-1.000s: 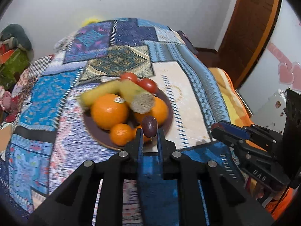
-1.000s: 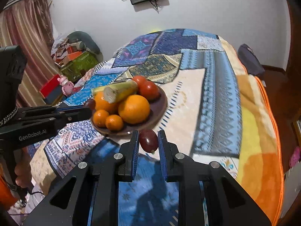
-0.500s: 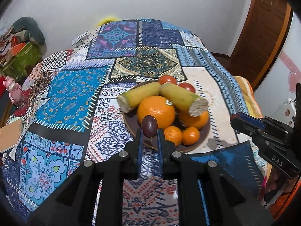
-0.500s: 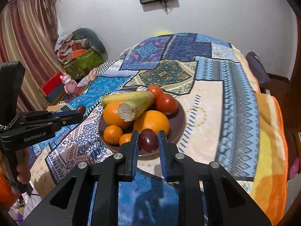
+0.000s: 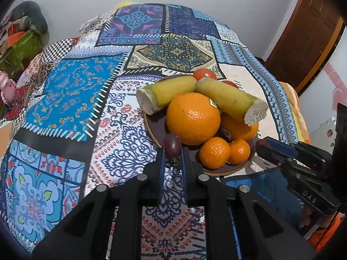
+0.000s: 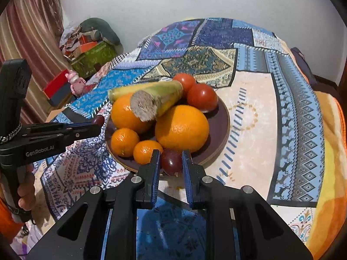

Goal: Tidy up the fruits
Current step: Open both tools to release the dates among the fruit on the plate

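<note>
A dark brown plate (image 5: 156, 130) (image 6: 221, 125) on the patchwork blanket holds two big oranges (image 5: 193, 118), two small tangerines (image 5: 214, 152), two sugarcane pieces (image 5: 229, 100) and two tomatoes (image 6: 201, 97). My left gripper (image 5: 172, 153) is shut on a dark purple passion fruit (image 5: 172, 144) at the plate's left rim. My right gripper (image 6: 171, 158) is shut on another dark purple passion fruit (image 6: 171, 161) over the plate's near rim, beside a tangerine (image 6: 146, 151).
The plate sits on a bed covered with a patterned blanket (image 5: 76, 99). Clutter, a green box (image 6: 93, 56) and a pink toy (image 6: 76, 82) lie on the floor at left. A wooden door (image 5: 303, 43) stands at right.
Both grippers have moved closer to the plate, each still holding its passion fruit. The left one now sits at the plate's left rim, the right one over the near rim.
</note>
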Demonstrator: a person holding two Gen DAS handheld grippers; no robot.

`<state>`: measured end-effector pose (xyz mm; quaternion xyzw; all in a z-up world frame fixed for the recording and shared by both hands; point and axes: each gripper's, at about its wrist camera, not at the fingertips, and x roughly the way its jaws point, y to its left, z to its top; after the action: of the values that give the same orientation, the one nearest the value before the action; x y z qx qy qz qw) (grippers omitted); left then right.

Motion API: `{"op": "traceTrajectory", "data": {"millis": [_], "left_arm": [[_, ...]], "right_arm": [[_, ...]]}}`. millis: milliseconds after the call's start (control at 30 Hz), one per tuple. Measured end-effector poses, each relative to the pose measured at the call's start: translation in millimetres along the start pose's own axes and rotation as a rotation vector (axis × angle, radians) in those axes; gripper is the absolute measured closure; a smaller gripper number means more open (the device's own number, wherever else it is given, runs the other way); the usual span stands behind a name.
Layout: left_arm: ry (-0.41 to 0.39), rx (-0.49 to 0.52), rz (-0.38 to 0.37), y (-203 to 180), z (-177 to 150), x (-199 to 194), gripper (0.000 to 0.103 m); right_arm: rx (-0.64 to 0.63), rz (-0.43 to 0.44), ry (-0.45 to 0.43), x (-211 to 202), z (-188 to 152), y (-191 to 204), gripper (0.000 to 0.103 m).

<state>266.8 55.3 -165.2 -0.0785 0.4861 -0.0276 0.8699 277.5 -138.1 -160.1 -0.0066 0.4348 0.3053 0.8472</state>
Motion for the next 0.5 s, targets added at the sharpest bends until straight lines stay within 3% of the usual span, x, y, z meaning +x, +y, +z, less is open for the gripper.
{"op": "traceTrajectory", "data": {"millis": [500], "left_arm": [[0.036,-0.036,-0.006,0,-2,12,0.085]], "right_arm": [[0.028,0.016,0.031,11,-4,-4,0.084]]}}
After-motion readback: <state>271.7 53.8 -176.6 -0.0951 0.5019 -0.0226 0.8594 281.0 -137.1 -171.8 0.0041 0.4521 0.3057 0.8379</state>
